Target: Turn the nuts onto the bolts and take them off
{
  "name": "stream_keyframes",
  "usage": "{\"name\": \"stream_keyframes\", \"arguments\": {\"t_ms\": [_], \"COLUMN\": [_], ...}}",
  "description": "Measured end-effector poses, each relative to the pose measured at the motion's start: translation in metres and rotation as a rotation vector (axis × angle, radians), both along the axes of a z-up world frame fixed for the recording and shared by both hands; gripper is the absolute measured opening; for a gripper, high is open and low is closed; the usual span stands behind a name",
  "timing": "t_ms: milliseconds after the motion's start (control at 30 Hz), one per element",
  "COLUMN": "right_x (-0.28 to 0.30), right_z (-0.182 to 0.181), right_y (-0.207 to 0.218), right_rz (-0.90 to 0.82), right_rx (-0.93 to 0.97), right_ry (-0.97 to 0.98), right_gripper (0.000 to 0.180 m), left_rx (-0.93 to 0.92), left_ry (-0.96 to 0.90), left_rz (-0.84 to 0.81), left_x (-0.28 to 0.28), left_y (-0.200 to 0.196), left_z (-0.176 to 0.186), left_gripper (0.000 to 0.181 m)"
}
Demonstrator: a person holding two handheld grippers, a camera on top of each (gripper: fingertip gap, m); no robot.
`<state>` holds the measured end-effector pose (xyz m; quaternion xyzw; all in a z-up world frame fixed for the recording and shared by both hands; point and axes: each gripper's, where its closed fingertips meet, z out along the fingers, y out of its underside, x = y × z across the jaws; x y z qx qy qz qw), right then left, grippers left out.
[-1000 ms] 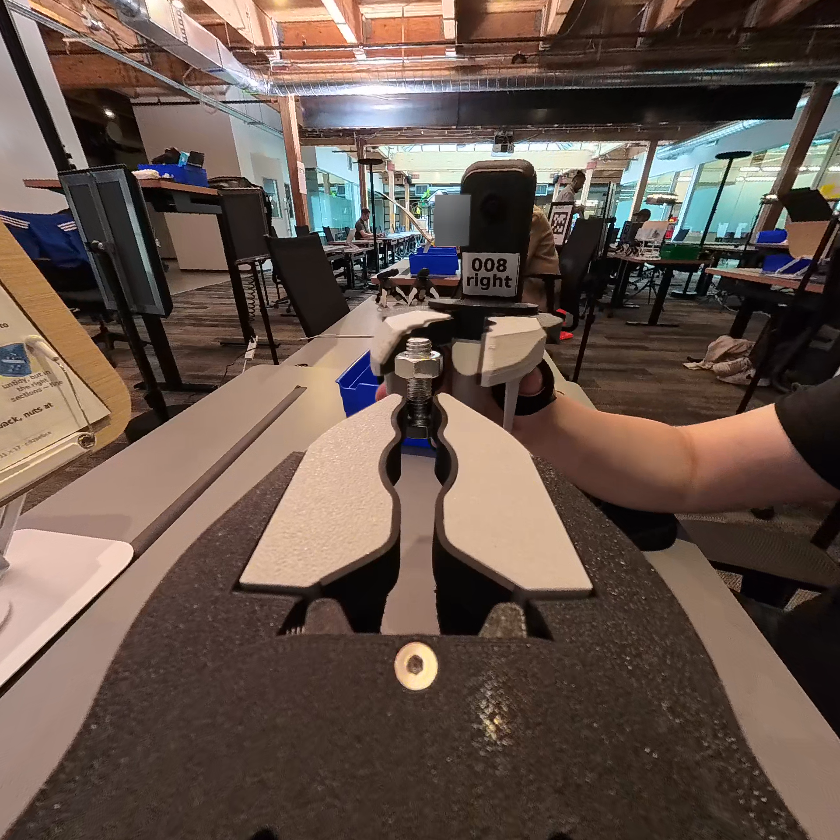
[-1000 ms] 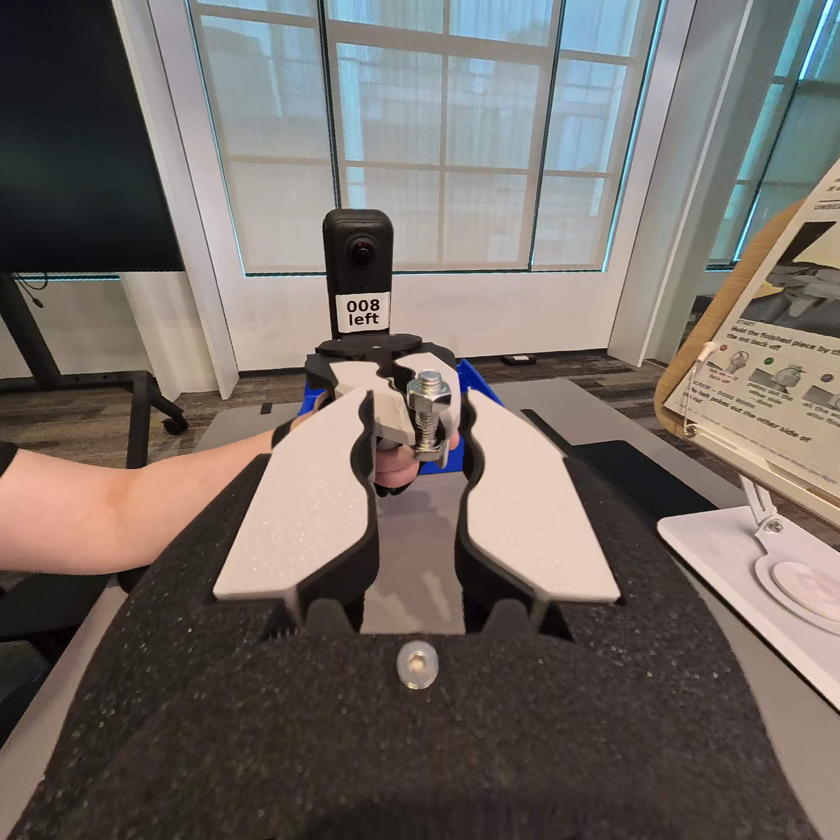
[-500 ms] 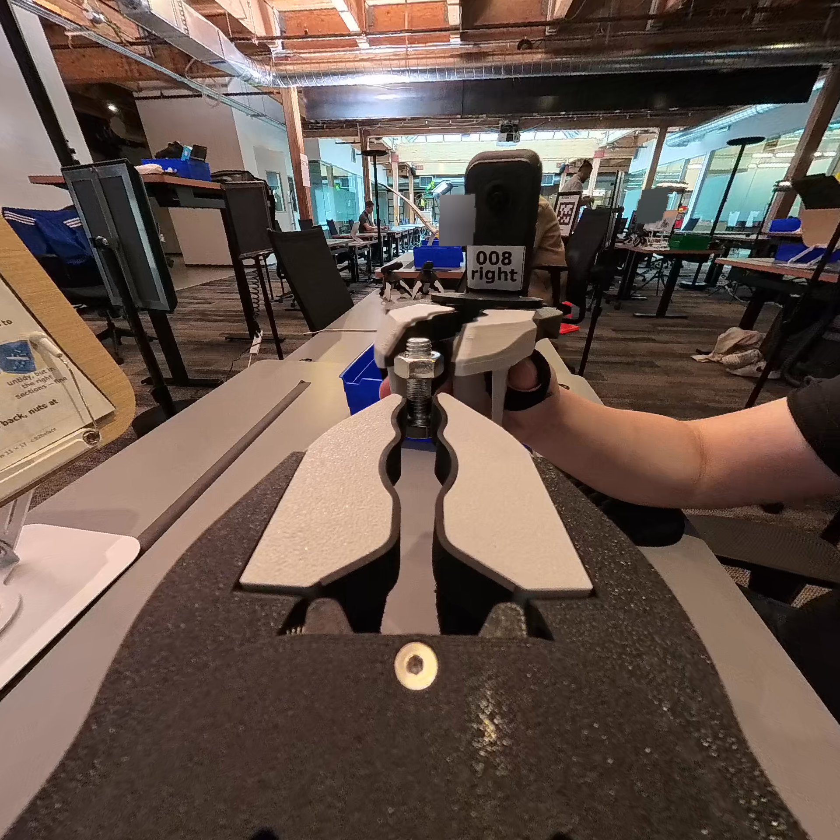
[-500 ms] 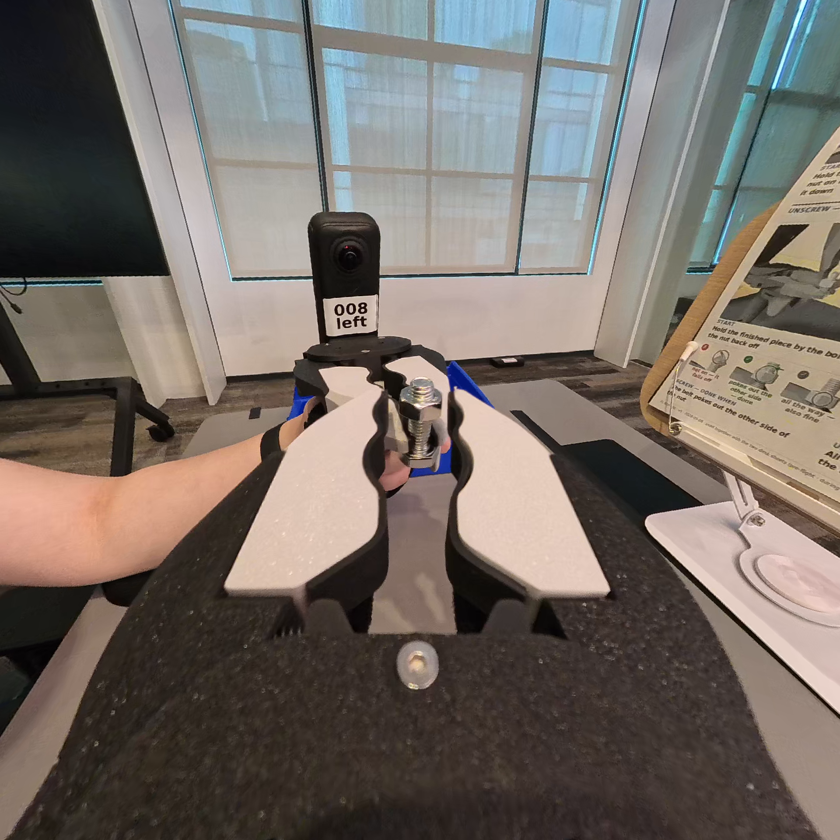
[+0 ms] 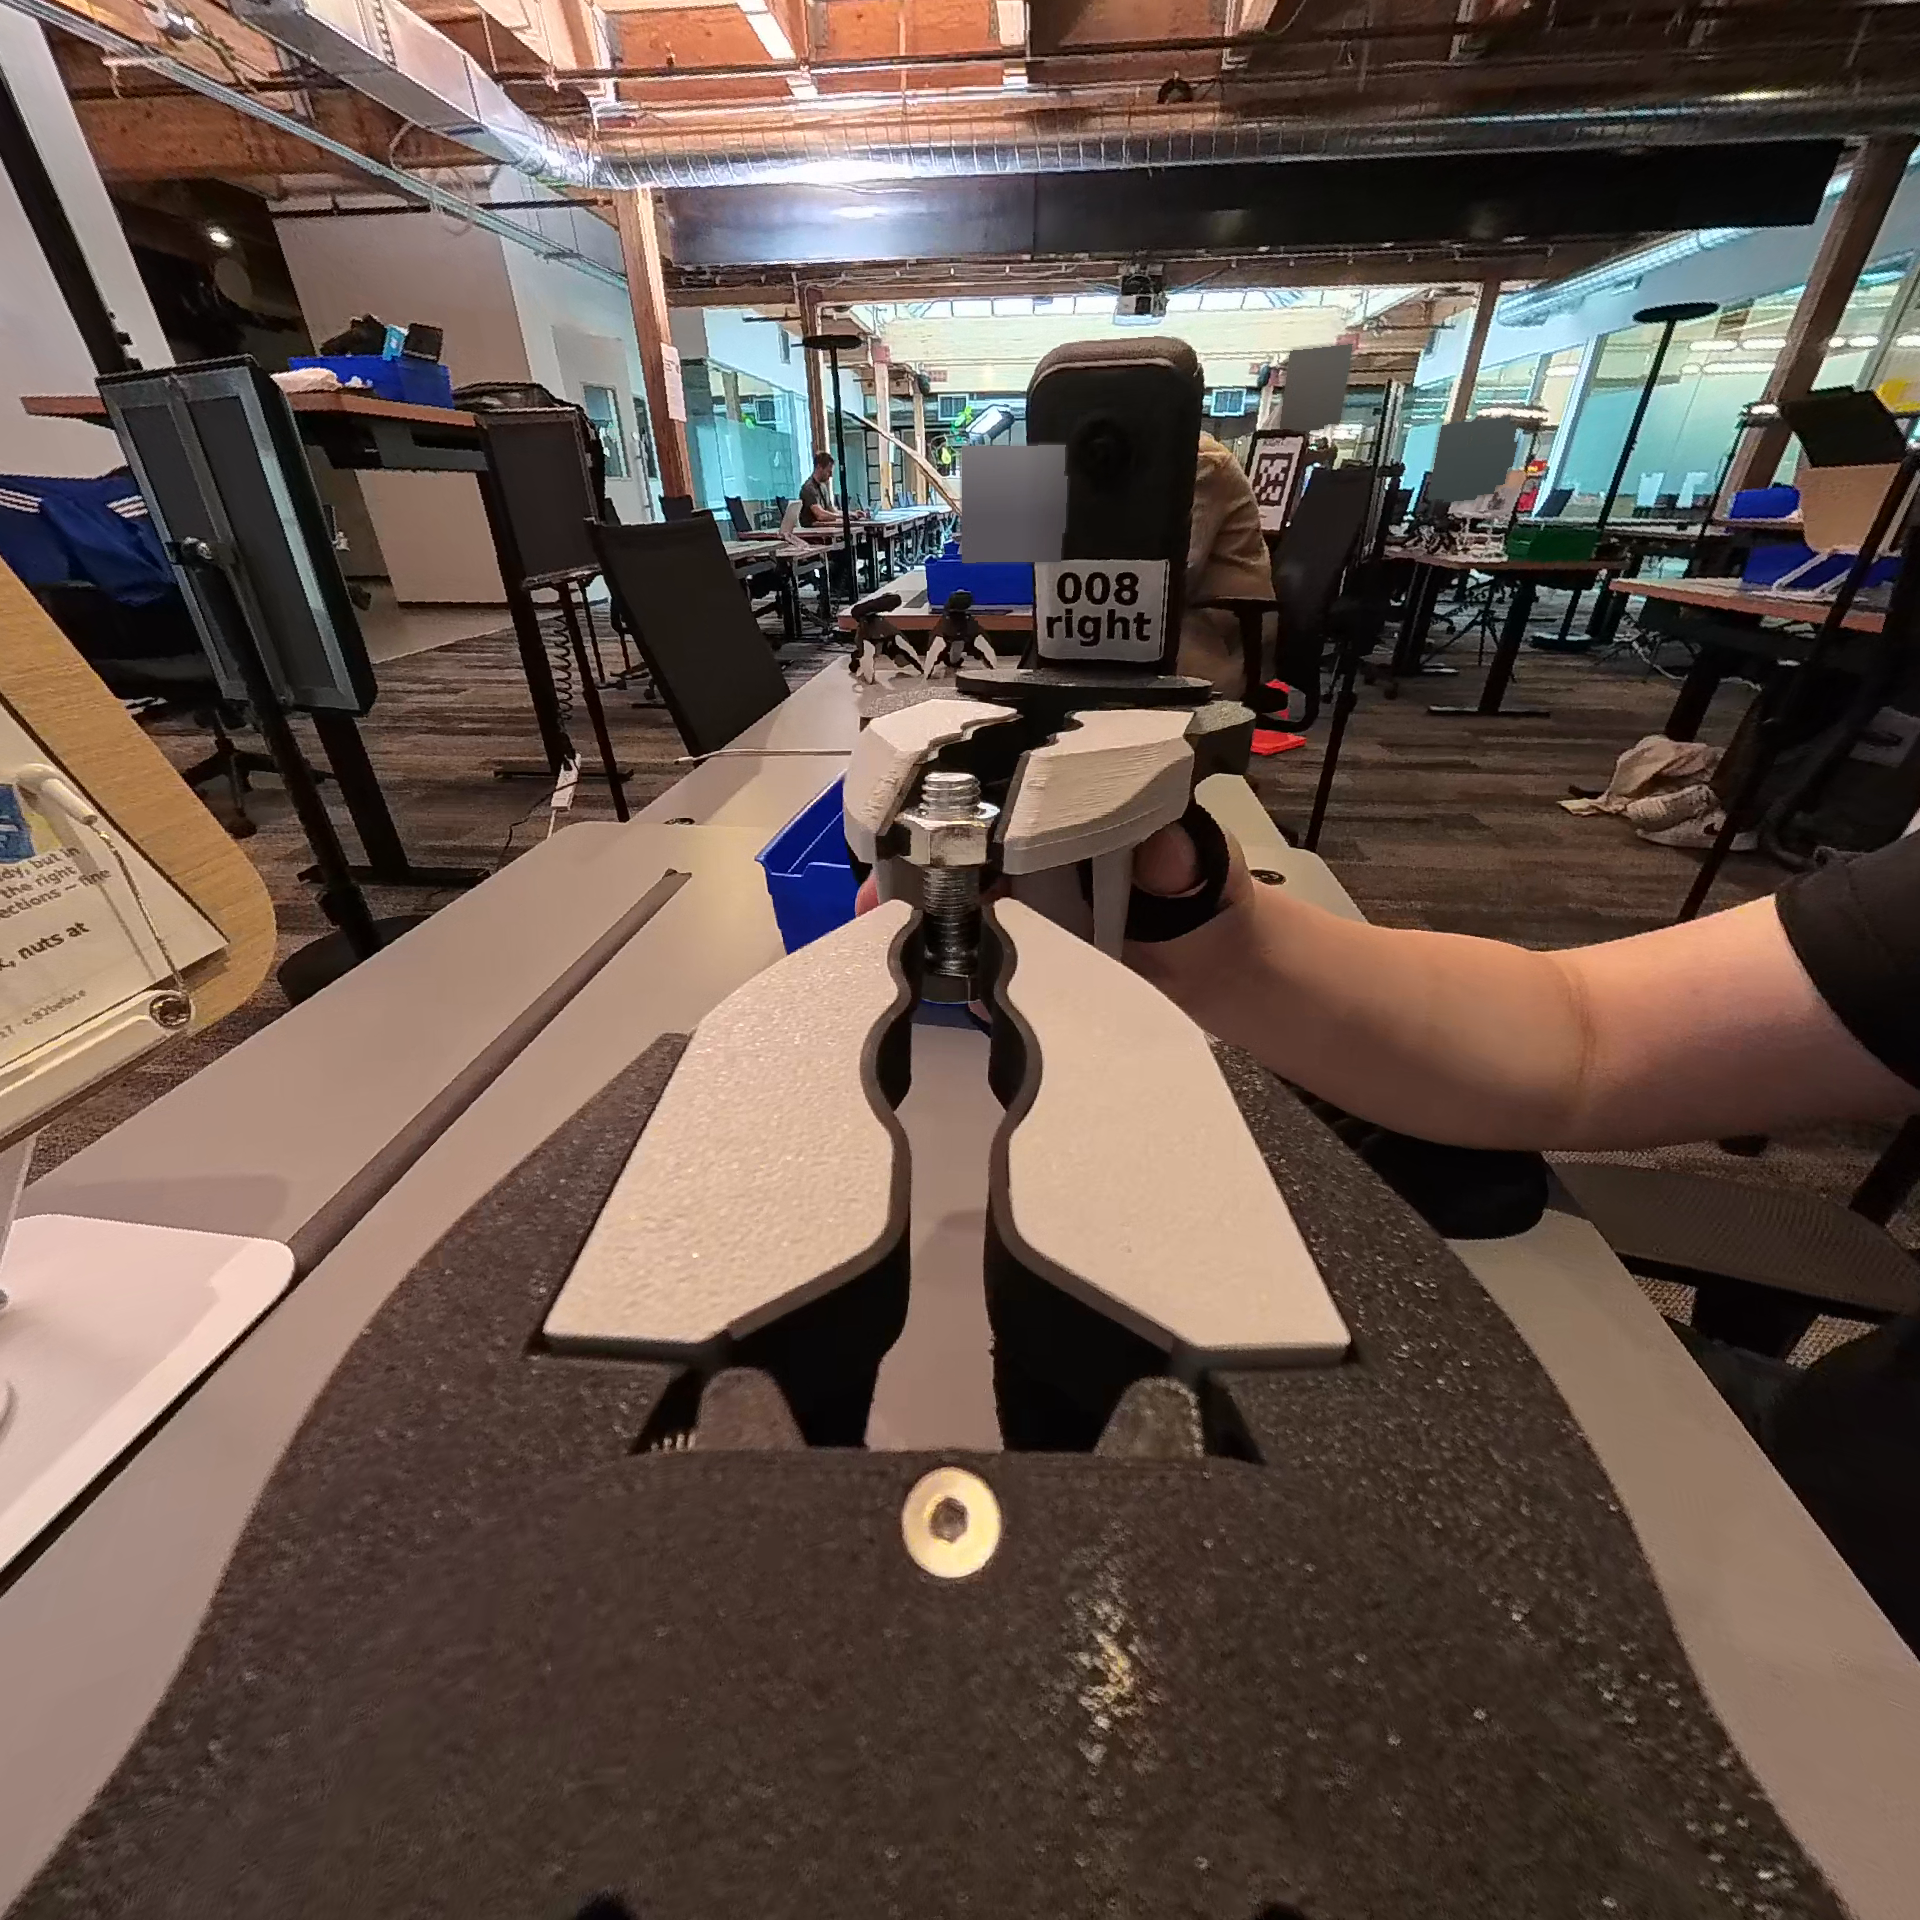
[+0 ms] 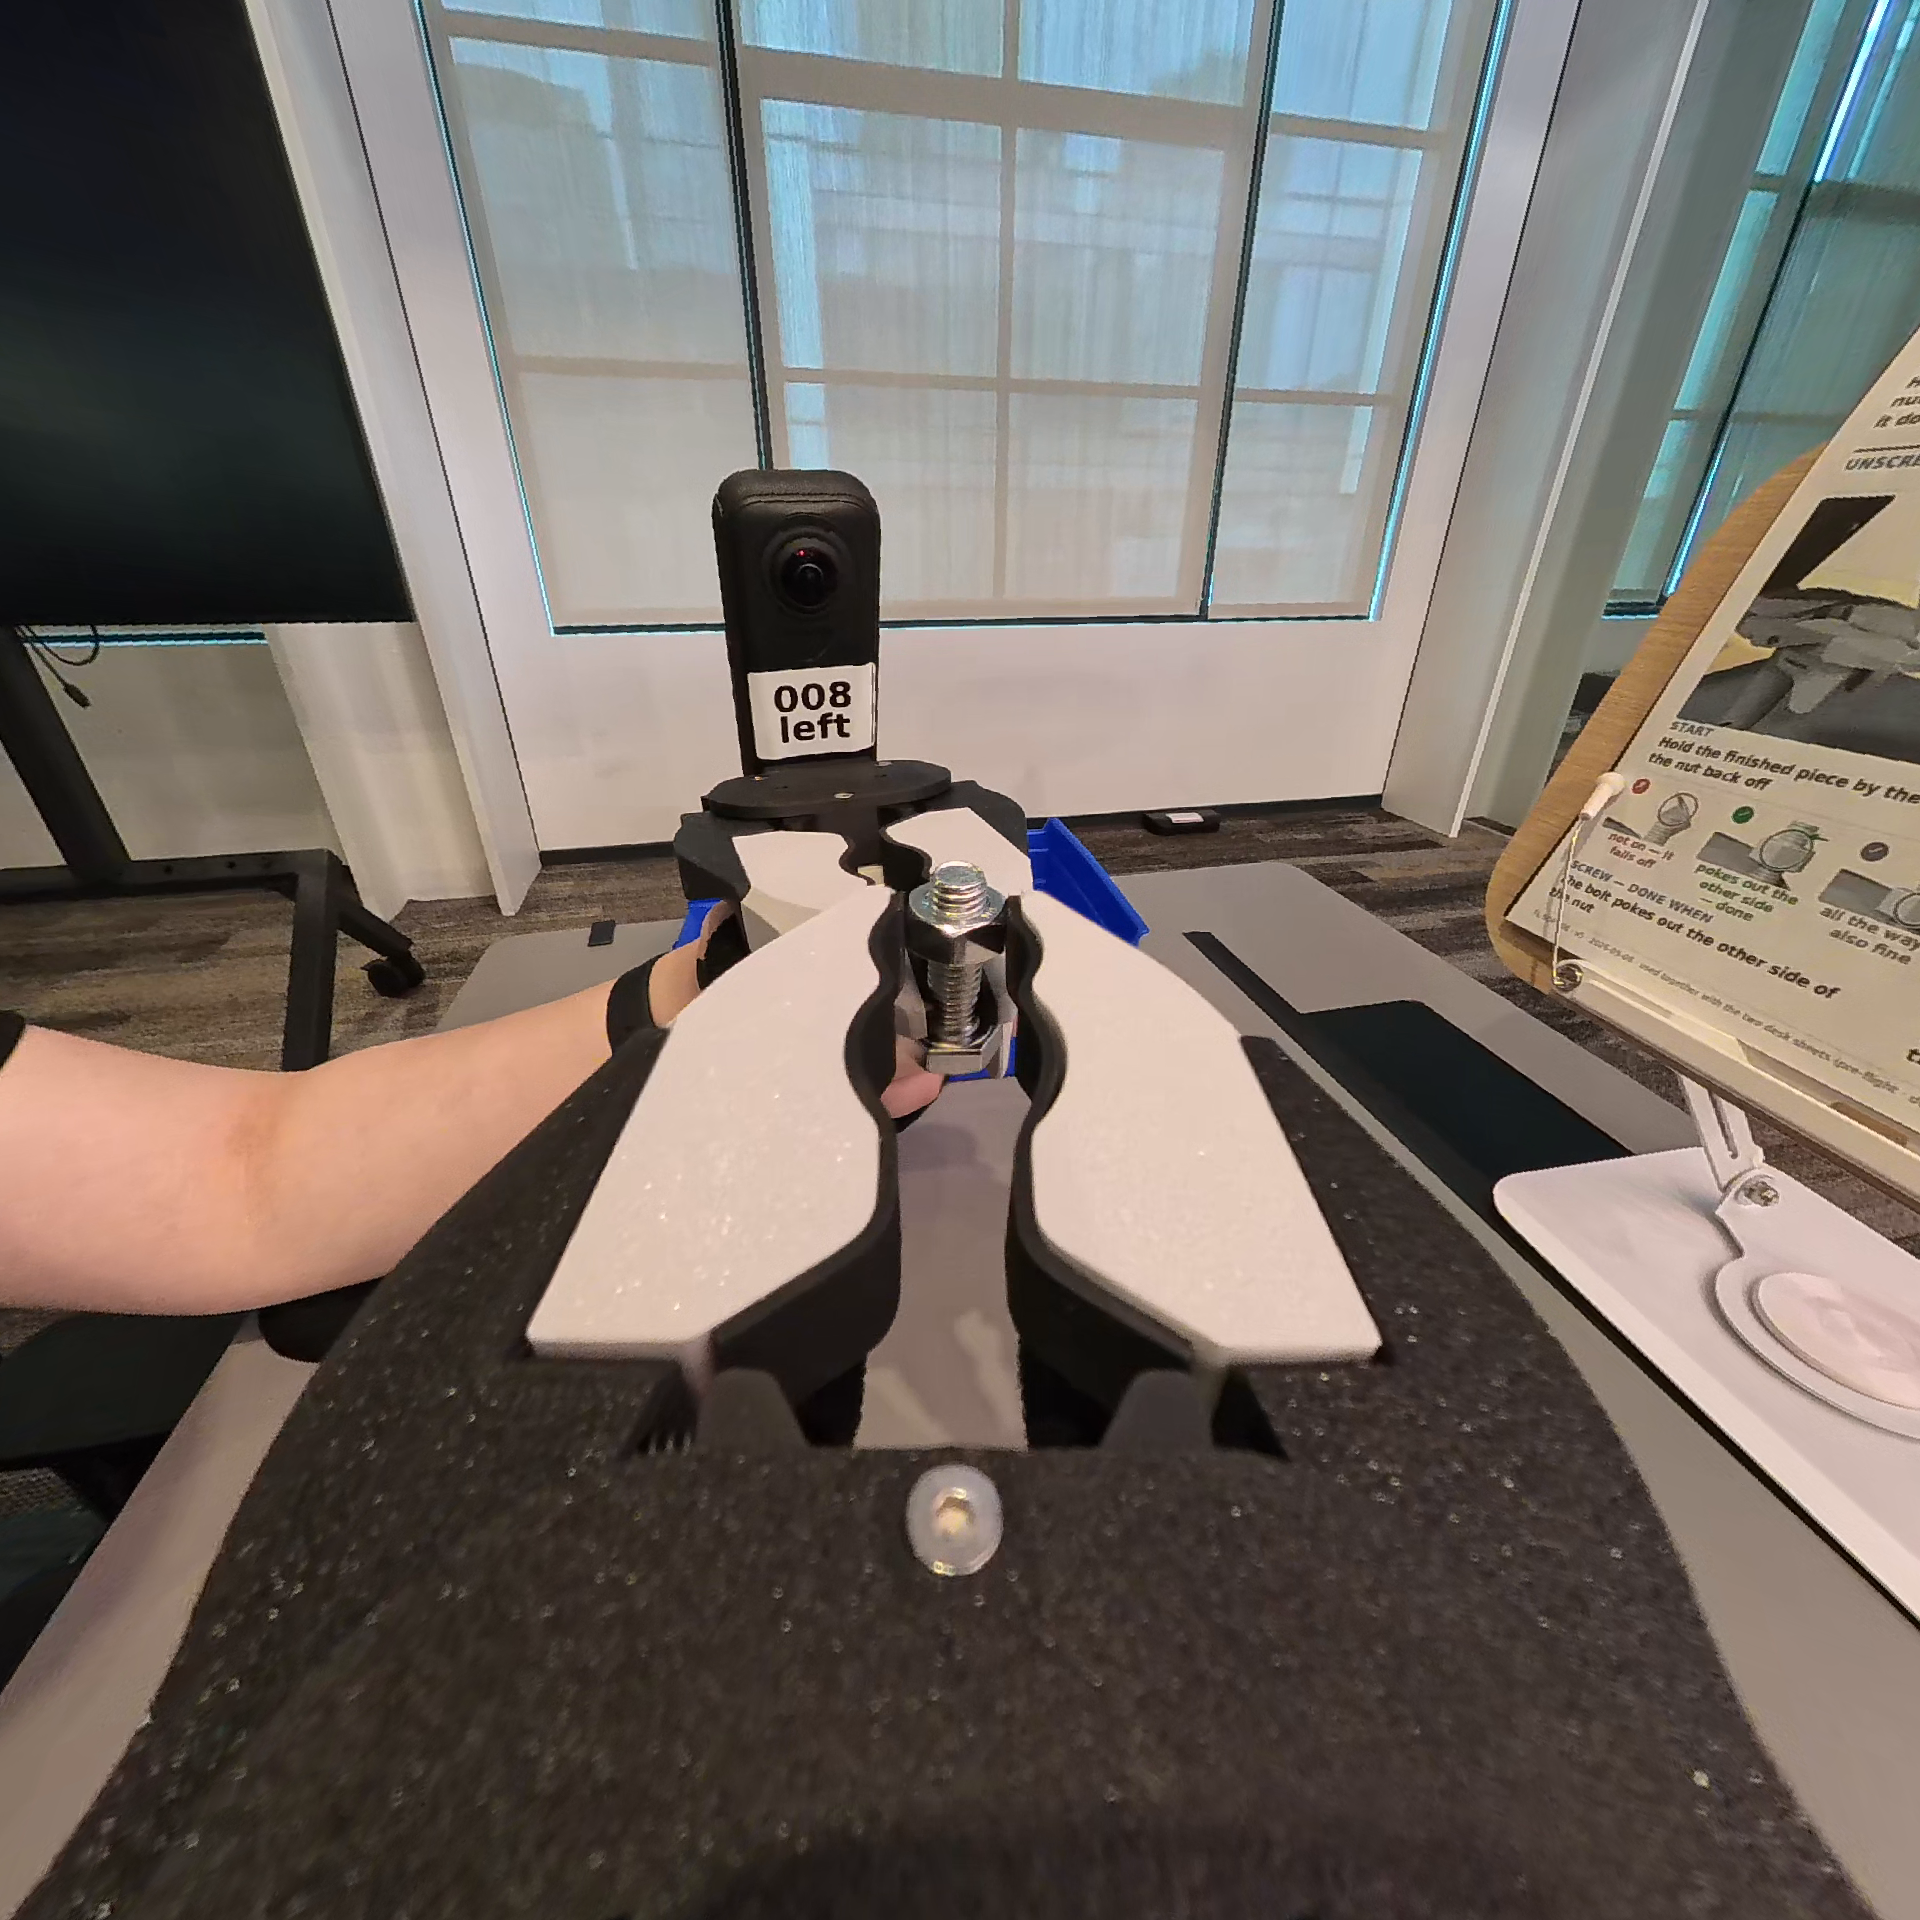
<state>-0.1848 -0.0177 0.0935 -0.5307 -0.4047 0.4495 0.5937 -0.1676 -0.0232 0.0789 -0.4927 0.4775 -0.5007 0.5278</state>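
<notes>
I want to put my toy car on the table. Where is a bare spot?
Bare grey table lies left of the left tongs, between them and the white stand base. There is also some beyond the blue bin. It is crowded in the middle, where both tongs meet on the bolt and nut, and around the right tongs.

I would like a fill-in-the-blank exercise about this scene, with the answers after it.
The silver threaded bolt stands ___.
The silver hexagonal nut sits near the bolt's ___ end.
The right tool grips the nut; the left tool grips the ___.
The plastic bin behind both tools is ___.
Answers: upright; top; bolt; blue.
</notes>
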Motion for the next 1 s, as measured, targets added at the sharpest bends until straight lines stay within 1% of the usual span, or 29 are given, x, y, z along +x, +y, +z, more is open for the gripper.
{"name": "stream_keyframes", "arguments": {"t_ms": [100, 167, 333, 467, 633, 700, 767, 867, 933, 1000], "right_x": [0.000, 0.001, 0.001, 0.003, 0.024, 0.044, 0.071, 0.131, 0.182, 0.241], "right_z": [0.000, -0.001, -0.004, -0.004, 0.012, 0.021, 0.027, 0.029, 0.020, -0.002], "right_y": [0.000, 0.001, 0.004, 0.004, 0.005, 0.012, 0.023, 0.043, 0.057, 0.070], "right_rz": [0.007, 0.014, 0.025, 0.021, -0.042, -0.109, -0.199, -0.365, -0.498, -0.655], "right_rx": [-0.012, -0.026, -0.048, -0.044, -0.022, -0.044, -0.076, -0.150, -0.224, -0.335], "right_ry": [0.008, 0.009, 0.020, 0.010, -0.004, -0.019, -0.081, -0.195, -0.283, -0.408], "right_gripper": [0.017, 0.017, 0.017, 0.017, 0.017, 0.017, 0.017, 0.018, 0.017, 0.017], "left_rx": [-0.003, 0.003, 0.003, 0.017, 0.005, 0.002, -0.011, -0.044, -0.051, -0.050], "left_ry": [-0.014, -0.033, -0.002, 0.054, 0.086, 0.111, 0.125, 0.083, 0.066, 0.074], "left_rz": [0.016, 0.031, 0.028, 0.056, 0.101, 0.140, 0.165, 0.163, 0.165, 0.169], "left_x": [0.000, -0.001, -0.001, -0.001, -0.013, -0.020, -0.025, -0.029, -0.030, -0.030], "left_y": [0.001, 0.001, -0.001, 0.002, 0.015, 0.023, 0.029, 0.030, 0.031, 0.031], "left_z": [0.001, 0.004, 0.003, -0.004, -0.010, -0.015, -0.018, -0.009, -0.005, -0.005], "left_gripper": [0.010, 0.019, 0.039, 0.049, 0.050, 0.050, 0.050, 0.048, 0.048, 0.047]}}
